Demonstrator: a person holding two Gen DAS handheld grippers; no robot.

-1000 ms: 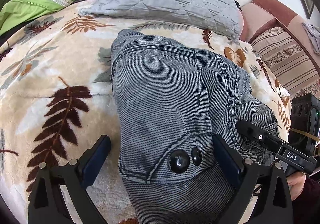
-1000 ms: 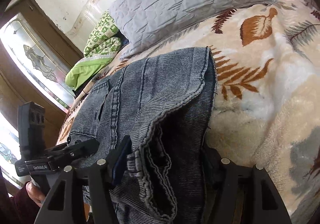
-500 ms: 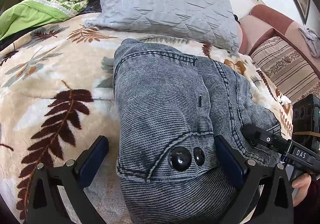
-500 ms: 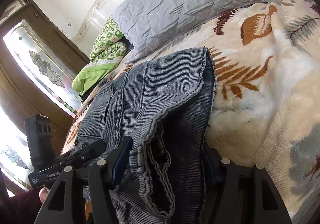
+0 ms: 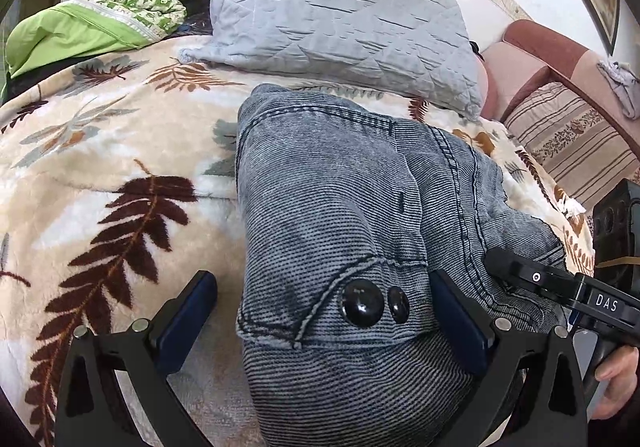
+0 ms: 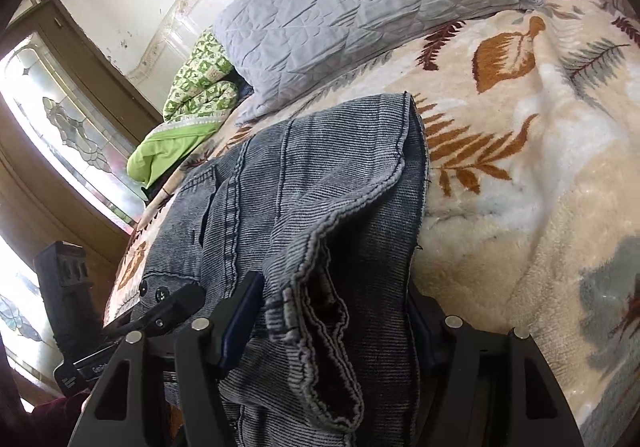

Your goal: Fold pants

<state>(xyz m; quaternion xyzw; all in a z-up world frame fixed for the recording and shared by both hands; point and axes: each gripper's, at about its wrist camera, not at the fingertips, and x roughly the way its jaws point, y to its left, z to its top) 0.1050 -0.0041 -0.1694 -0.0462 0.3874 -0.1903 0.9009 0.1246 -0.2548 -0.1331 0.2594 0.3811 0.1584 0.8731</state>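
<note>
Grey-blue denim pants (image 5: 340,207) lie folded on a leaf-patterned blanket (image 5: 120,175). The waistband corner with two black buttons (image 5: 372,303) sits between the fingers of my left gripper (image 5: 324,311), whose jaws stand wide apart around it; the right pad touches the cloth, the left pad is off it. In the right wrist view the pants (image 6: 320,187) fill the gap of my right gripper (image 6: 332,319), whose pads press a thick bundle of hems. The other gripper shows at the edge of each view.
A grey quilted pillow (image 5: 340,23) lies at the head of the bed, with a green patterned quilt (image 5: 120,11) to its left. A pink and striped sofa (image 5: 568,119) stands at the right. A wooden glass door (image 6: 60,119) is beyond the bed.
Both grippers have drawn back slightly toward the near bed edge with the pants between their fingers. Jaw openings look unchanged.
</note>
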